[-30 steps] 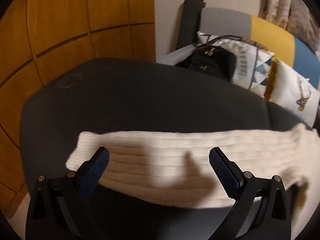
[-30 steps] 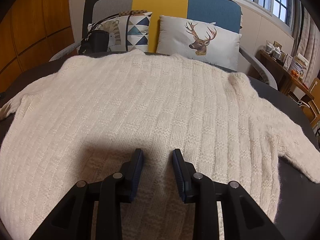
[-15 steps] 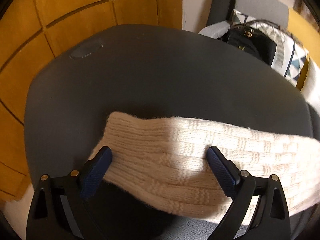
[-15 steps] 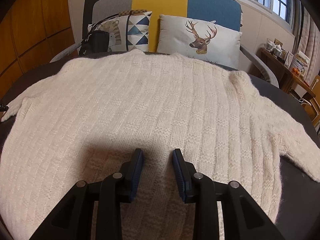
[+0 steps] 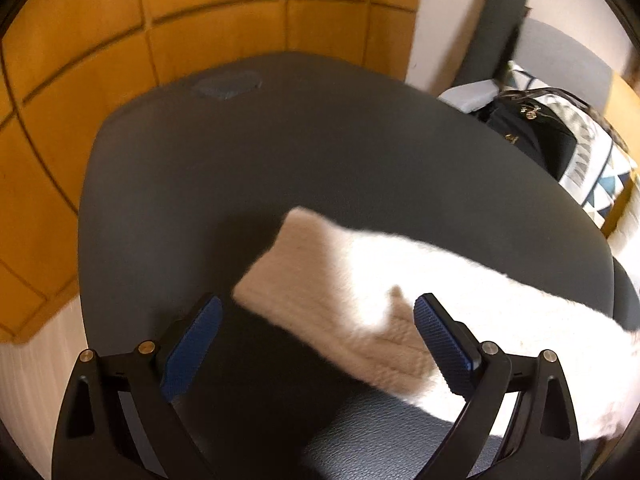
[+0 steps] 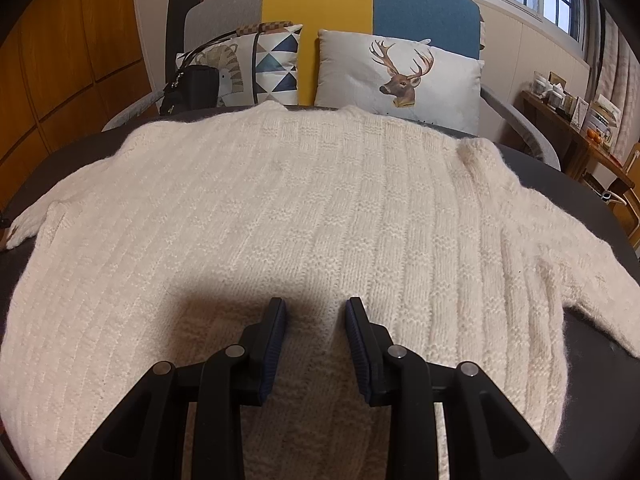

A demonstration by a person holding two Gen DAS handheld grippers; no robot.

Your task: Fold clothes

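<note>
A cream knitted sweater (image 6: 304, 216) lies spread flat on a dark round table (image 6: 592, 392), neck toward the sofa, both sleeves out to the sides. My right gripper (image 6: 316, 332) rests over the sweater's hem with its jaws partly open; a raised fold of knit sits between the pads, and I cannot tell if they pinch it. In the left wrist view the sweater's left sleeve (image 5: 400, 280) lies across the table (image 5: 280, 160), cuff end toward the left. My left gripper (image 5: 316, 340) is wide open just above the cuff, which lies between its fingers.
A sofa (image 6: 372, 4) with a deer cushion (image 6: 400, 76) and a triangle-pattern cushion (image 6: 272, 64) stands behind the table. A black handbag (image 6: 192, 88) sits on the sofa's left end. Wooden wall panels (image 5: 120, 40) are at left; a side shelf (image 6: 572, 120) at right.
My left gripper has swung left along the sleeve, toward the cuff end. The cuff now lies between its open fingers. My right gripper has stayed still.
</note>
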